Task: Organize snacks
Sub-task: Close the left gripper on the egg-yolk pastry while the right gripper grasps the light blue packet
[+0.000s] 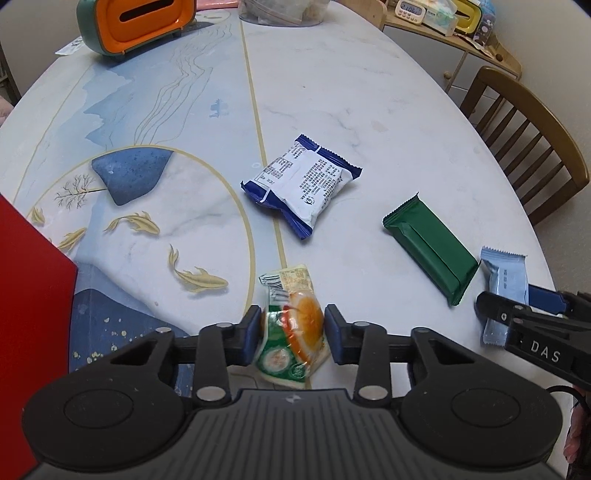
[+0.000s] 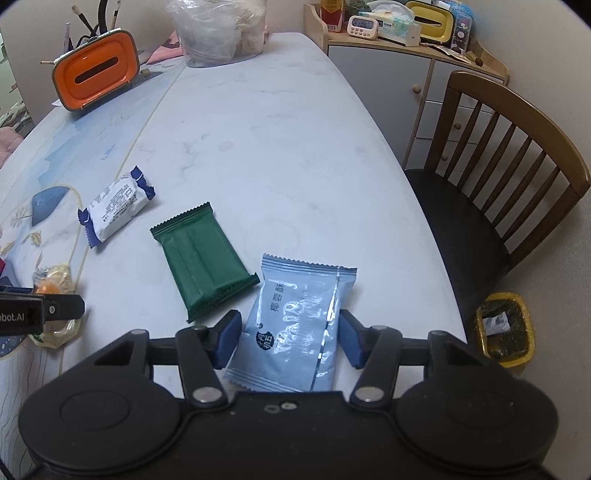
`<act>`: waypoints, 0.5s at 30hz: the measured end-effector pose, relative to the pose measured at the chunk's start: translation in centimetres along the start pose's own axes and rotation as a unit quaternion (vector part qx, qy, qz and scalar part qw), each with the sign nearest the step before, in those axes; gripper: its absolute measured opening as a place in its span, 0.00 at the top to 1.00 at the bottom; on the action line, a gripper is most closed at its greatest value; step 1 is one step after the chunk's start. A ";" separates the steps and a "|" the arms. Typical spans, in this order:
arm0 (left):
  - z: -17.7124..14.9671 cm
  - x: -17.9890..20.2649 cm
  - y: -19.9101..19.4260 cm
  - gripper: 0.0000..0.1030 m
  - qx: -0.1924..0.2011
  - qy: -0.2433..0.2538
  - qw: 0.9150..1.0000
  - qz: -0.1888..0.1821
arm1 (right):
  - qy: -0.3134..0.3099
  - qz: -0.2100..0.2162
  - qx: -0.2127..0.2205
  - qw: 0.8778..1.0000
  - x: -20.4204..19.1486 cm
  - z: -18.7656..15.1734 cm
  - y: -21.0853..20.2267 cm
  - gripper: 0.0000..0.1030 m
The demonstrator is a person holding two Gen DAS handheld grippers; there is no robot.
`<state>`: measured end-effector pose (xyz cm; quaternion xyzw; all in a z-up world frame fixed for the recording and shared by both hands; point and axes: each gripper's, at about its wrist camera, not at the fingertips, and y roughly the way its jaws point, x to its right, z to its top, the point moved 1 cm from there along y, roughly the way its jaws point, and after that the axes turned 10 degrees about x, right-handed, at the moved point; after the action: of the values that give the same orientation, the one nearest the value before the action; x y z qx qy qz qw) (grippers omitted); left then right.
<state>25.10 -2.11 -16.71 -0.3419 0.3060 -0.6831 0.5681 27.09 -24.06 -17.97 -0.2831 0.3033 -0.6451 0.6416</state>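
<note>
My left gripper (image 1: 293, 332) is shut on a crumpled green-and-orange snack packet (image 1: 291, 291) that lies on the table near its front edge; both blue pads press its sides. To the right, my right gripper (image 2: 290, 339) is shut on a light blue snack packet (image 2: 295, 295) lying flat, with a pad against each long edge. A dark green packet (image 2: 201, 258) lies just left of the light blue one, almost touching its corner. Farther back sits a white packet with blue ends (image 1: 303, 181). In the right wrist view one of the left gripper's fingers (image 2: 59, 308) shows at the left edge.
A red box (image 1: 33, 295) stands at the left edge of the patterned table (image 1: 332, 92). An orange tissue holder (image 1: 140, 22) and a clear plastic bag (image 2: 218, 29) are at the far end. A wooden chair (image 2: 498, 147) and a yellow bin (image 2: 506, 332) are beside the table's right edge.
</note>
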 end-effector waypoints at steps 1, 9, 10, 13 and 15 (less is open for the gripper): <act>-0.1 -0.1 -0.1 0.66 -0.002 -0.003 1.000 -0.001 | 0.000 0.002 0.001 1.000 0.0 -0.1 -0.2 0.48; -1.1 -0.9 -1.4 0.66 -0.006 -0.017 1.000 -0.002 | -0.001 0.029 0.009 1.000 -0.7 -0.4 -2.7 0.51; -1.3 -1.0 -1.7 0.66 -0.005 -0.018 1.000 -0.004 | -0.002 0.032 0.010 0.999 -0.9 -0.5 -3.1 0.51; -1.6 -1.3 -2.8 0.66 -0.002 -0.020 1.000 -0.006 | -0.005 0.044 0.012 0.999 -1.6 -0.7 -4.2 0.51; -1.8 -1.5 -3.6 0.66 0.001 -0.023 1.000 -0.009 | -0.006 0.055 0.014 0.998 -2.1 -0.8 -5.0 0.51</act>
<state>21.77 0.07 -15.07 -0.3598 0.2891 -0.6801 0.5695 23.24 -21.96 -14.61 -0.2605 0.3054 -0.6118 0.6816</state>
